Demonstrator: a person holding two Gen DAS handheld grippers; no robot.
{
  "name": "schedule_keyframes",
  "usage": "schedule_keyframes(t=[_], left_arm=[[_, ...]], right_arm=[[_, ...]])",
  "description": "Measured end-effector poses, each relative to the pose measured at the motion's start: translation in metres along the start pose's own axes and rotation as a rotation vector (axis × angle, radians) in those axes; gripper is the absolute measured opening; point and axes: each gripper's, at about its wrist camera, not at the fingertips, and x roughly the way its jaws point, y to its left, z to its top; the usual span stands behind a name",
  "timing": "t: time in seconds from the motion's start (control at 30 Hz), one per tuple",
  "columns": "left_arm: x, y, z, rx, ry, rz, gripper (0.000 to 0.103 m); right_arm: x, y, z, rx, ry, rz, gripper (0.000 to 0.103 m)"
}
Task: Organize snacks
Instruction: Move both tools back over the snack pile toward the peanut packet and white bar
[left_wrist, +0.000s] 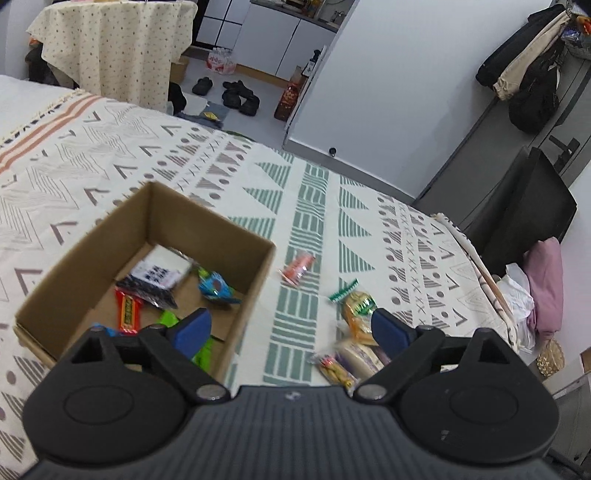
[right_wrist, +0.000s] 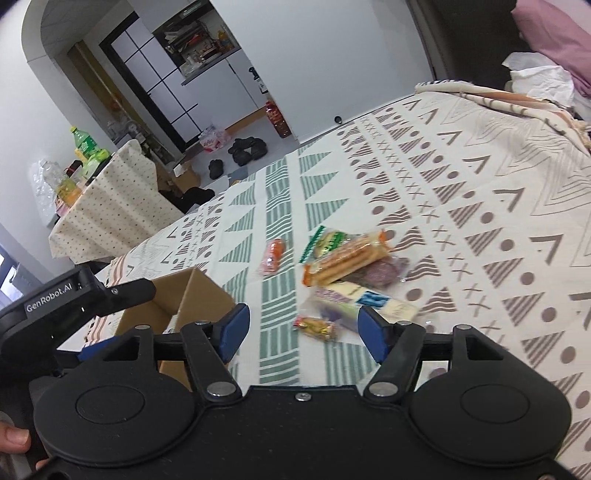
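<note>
An open cardboard box (left_wrist: 258, 266) stands on the patterned bedspread and holds several snack packets, among them a black-and-white one (left_wrist: 157, 275), a blue one (left_wrist: 216, 288) and a red bar (left_wrist: 128, 314). My left gripper (left_wrist: 290, 326) is open and empty, above the box's right wall. Right of the box lie loose snacks: an orange packet (left_wrist: 297, 267), a green-topped bread packet (left_wrist: 356, 306) and a purple one (left_wrist: 360, 356). My right gripper (right_wrist: 303, 326) is open and empty, just above a small candy packet (right_wrist: 316, 326). A cracker pack (right_wrist: 349, 260) and a white-blue packet (right_wrist: 373, 297) lie beyond it.
The box shows at the left in the right wrist view (right_wrist: 192, 291), with the left gripper's body (right_wrist: 74, 295) over it. The bedspread (right_wrist: 480, 206) stretches right. A cloth-covered table (left_wrist: 110, 44) and shoes (left_wrist: 240, 96) lie beyond the bed. Pink bedding (left_wrist: 546, 284) sits at the right edge.
</note>
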Motion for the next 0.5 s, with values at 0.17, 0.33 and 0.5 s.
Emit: schedule_keyframes(t=[0.17, 0.33, 0.5], left_arm=[[0.006, -0.014, -0.008, 0.037, 0.016, -0.007, 0.093], [0.013, -0.026, -0.017, 0.067, 0.044, -0.028, 0.093], [0.027, -0.037, -0.021, 0.095, 0.075, -0.019, 0.093]], right_arm=[[-0.003, -0.018, 0.001, 0.016, 0.001, -0.007, 0.064], [-0.002, -0.035, 0.0, 0.007, -0.004, -0.015, 0.072], [0.003, -0.052, -0.001, 0.013, -0.017, 0.006, 0.08]])
